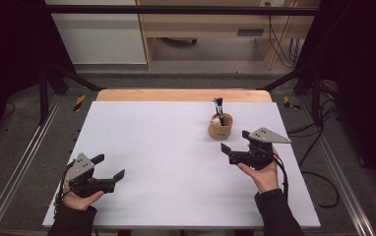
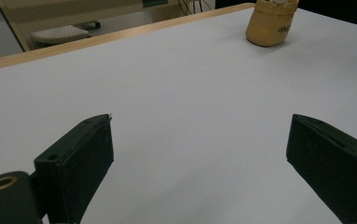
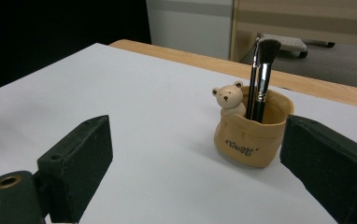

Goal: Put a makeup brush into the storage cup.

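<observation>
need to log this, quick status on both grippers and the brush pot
Left gripper open, holds nothing, low over the table. Right gripper open, holds nothing, just short of the pot. Two brushes upright inside. Nothing between.

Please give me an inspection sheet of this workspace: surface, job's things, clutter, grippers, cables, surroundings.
Surface: white flat table top with a wooden far edge, bare.
Job's things: tan sack-shaped holder with a small bear figure, upright, right far part of the table; two black-handled makeup brushes standing in it.
Clutter: nothing seen.
Grippers: left gripper open, nothing between its fingers; right gripper open, apart from the holder, nothing held.
Cables: black cable trailing over the floor at the right.
Surroundings: wooden furniture behind the table; dark frame bars around it.
</observation>
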`<state>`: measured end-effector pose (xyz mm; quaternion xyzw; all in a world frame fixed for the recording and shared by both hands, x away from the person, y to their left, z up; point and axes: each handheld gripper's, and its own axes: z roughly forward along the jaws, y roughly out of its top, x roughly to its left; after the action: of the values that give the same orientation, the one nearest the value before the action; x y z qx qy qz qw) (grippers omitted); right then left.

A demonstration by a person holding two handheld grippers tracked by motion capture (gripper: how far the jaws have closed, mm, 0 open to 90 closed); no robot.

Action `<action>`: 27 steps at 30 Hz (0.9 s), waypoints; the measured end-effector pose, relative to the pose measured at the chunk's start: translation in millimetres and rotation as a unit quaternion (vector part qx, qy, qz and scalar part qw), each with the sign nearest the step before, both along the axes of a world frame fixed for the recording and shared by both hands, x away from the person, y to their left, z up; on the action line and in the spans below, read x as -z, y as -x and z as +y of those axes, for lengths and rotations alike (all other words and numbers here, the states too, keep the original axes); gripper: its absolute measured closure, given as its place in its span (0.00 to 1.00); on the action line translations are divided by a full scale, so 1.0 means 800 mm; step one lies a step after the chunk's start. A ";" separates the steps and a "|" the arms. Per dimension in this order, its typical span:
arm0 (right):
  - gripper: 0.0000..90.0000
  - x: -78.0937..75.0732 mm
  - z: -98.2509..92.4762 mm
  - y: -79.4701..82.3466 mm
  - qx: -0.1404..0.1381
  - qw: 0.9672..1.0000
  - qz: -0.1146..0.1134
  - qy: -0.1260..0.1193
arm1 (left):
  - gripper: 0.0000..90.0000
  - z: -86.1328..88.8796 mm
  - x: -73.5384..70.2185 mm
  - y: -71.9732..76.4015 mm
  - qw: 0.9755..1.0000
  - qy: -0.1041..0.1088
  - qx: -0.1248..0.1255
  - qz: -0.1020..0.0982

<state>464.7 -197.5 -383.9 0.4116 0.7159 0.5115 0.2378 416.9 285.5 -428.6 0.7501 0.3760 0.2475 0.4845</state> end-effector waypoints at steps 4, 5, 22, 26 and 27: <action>0.09 0.004 -0.001 0.008 -0.006 1.000 -0.001 0.005 | 0.07 0.000 0.000 0.000 1.000 0.000 0.000 0.001; 0.08 0.006 -0.002 0.010 -0.007 1.000 -0.001 0.009 | 0.07 0.000 0.000 0.000 1.000 0.000 -0.001 0.001; 0.07 0.030 -0.029 0.041 -0.002 1.000 -0.003 0.001 | 0.07 0.000 0.000 0.000 1.000 0.002 -0.002 0.003; 0.07 0.036 -0.039 0.047 0.005 1.000 -0.007 -0.004 | 0.07 -0.001 0.001 0.000 1.000 0.001 -0.002 0.004; 0.07 0.037 -0.042 0.050 0.008 1.000 -0.004 -0.008 | 0.07 -0.001 0.001 0.000 1.000 0.002 -0.002 0.004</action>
<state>425.1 -231.1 -413.4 0.4172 0.7076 0.5170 0.2410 417.0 285.0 -429.3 0.7496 0.3799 0.2446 0.4837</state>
